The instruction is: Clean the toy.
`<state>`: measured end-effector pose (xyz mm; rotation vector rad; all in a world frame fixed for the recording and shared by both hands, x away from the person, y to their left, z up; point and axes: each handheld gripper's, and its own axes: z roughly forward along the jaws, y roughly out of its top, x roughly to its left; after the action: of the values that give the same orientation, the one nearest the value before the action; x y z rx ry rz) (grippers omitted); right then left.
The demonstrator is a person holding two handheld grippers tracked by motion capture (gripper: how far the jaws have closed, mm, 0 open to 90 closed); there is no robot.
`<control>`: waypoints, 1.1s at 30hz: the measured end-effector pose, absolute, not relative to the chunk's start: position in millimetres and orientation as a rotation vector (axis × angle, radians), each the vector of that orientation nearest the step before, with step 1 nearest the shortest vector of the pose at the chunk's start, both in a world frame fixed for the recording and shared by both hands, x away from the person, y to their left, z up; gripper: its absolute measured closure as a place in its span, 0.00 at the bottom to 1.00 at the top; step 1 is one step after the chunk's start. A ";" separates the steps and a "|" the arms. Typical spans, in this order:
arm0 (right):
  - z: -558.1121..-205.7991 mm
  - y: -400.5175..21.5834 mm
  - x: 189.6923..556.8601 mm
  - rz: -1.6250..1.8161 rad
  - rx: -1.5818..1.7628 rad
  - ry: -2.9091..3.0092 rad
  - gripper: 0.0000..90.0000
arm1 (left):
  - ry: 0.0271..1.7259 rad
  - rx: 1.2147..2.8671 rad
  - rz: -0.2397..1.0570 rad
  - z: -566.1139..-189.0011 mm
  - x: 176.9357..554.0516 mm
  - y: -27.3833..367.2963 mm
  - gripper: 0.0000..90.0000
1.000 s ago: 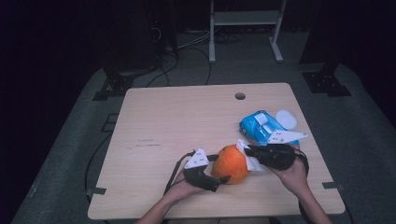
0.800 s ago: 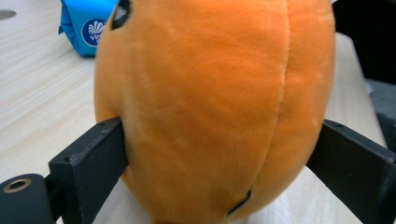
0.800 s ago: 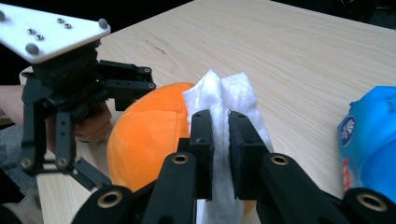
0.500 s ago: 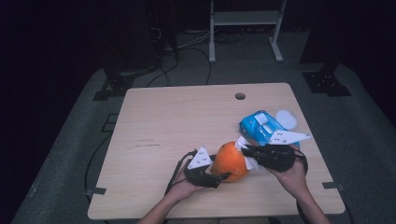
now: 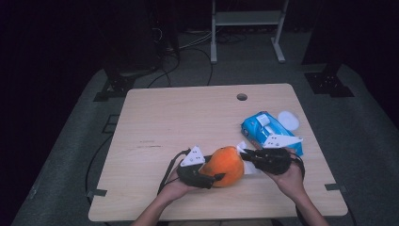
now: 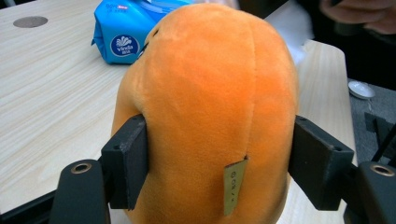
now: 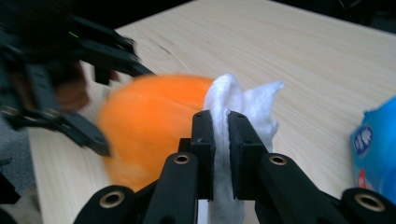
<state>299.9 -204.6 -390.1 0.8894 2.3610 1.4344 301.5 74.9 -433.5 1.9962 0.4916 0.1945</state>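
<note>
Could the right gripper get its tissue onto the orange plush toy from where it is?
Probably yes: the right gripper, shut on the white tissue, sits beside the orange plush toy, with nothing between.

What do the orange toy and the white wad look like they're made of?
Orange toy: plush fabric, matte short nap, with a stitched seam and sewn-in tag; it dents under the left claw. White wad in the right claw: likely tissue or soft paper, crumpled, fuzzy-edged.
</note>
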 end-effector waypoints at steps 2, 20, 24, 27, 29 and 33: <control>-386.2 -199.2 296.4 1.434 0.855 2.363 0.90 | 0.497 1.989 0.188 -435.2 303.2 71.4 0.31; -383.9 -179.6 285.2 1.407 0.740 2.392 0.90 | 0.476 1.980 0.221 -441.5 303.3 59.4 0.24; -388.0 -186.4 290.2 1.398 0.786 2.388 0.90 | 0.438 1.937 0.224 -440.2 305.6 64.6 0.15; -392.0 -196.6 295.1 1.412 0.839 2.375 0.90 | 0.414 1.934 0.242 -442.0 309.2 71.6 0.11; -393.2 -200.2 296.1 1.423 0.852 2.374 0.90 | 0.409 1.939 0.216 -446.4 313.0 74.0 0.09; -393.6 -199.6 297.0 1.425 0.844 2.381 0.89 | 0.401 1.942 0.187 -455.7 315.4 72.8 0.06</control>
<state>297.0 -199.6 -393.6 0.8439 2.3812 1.4252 315.4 72.8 -455.7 1.9416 0.4007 0.1872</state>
